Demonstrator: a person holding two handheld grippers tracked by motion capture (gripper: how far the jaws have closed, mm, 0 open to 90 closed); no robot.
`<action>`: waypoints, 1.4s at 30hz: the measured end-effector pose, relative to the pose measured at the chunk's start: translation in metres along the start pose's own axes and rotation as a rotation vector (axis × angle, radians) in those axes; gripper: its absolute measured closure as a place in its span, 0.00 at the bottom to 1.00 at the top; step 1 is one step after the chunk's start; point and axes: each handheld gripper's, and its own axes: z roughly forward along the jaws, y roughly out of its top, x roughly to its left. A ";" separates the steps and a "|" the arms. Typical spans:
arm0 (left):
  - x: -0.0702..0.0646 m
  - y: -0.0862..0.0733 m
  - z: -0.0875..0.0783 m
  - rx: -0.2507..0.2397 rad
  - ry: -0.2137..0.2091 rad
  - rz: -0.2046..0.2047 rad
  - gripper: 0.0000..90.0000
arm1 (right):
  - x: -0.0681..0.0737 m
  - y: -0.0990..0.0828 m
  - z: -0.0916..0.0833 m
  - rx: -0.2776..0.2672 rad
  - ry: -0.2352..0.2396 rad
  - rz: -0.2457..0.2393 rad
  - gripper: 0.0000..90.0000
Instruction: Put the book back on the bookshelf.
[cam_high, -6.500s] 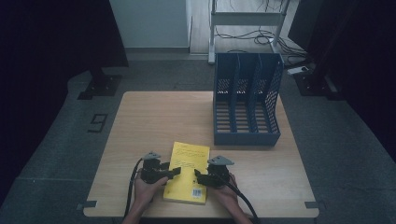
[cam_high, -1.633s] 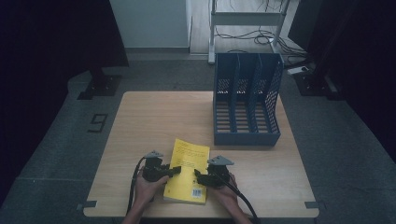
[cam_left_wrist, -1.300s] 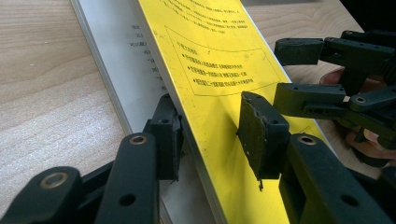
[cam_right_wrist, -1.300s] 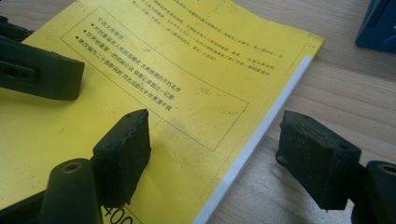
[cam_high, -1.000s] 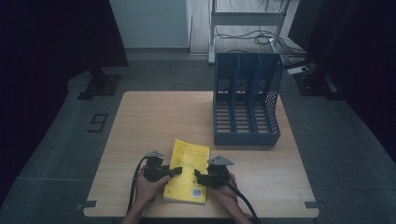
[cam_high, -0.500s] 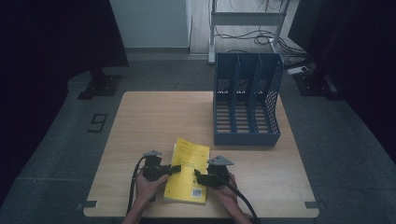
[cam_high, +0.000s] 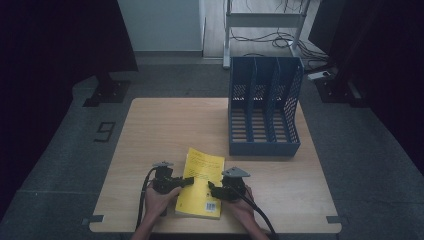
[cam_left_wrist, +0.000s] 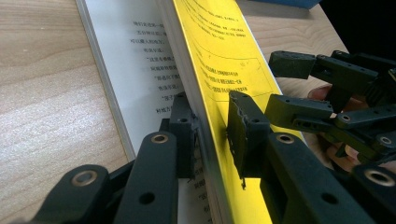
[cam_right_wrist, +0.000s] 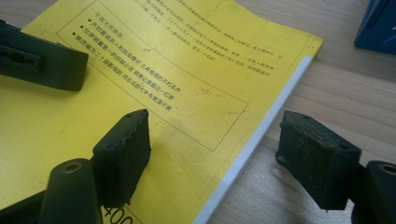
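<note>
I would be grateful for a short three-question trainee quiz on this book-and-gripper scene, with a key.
1. True or false: the yellow book stands in the blue file rack.
2. What does the left gripper clamp? A) a stack of pages with the yellow cover B) the rack C) nothing
3. How do the right gripper jaws stand?

Key: 1 false, it lies on the table. 2 A. 3 Open, astride the book's edge.
</note>
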 end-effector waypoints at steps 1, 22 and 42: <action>0.000 0.000 0.000 0.003 0.000 -0.003 0.81 | 0.000 0.000 0.000 0.000 0.000 0.000 0.27; -0.003 0.001 -0.004 -0.049 -0.055 -0.010 0.91 | 0.000 0.000 -0.001 -0.011 0.000 -0.018 0.28; -0.010 0.001 -0.010 -0.139 -0.099 -0.001 0.92 | -0.015 0.003 -0.009 -0.009 0.040 0.021 0.25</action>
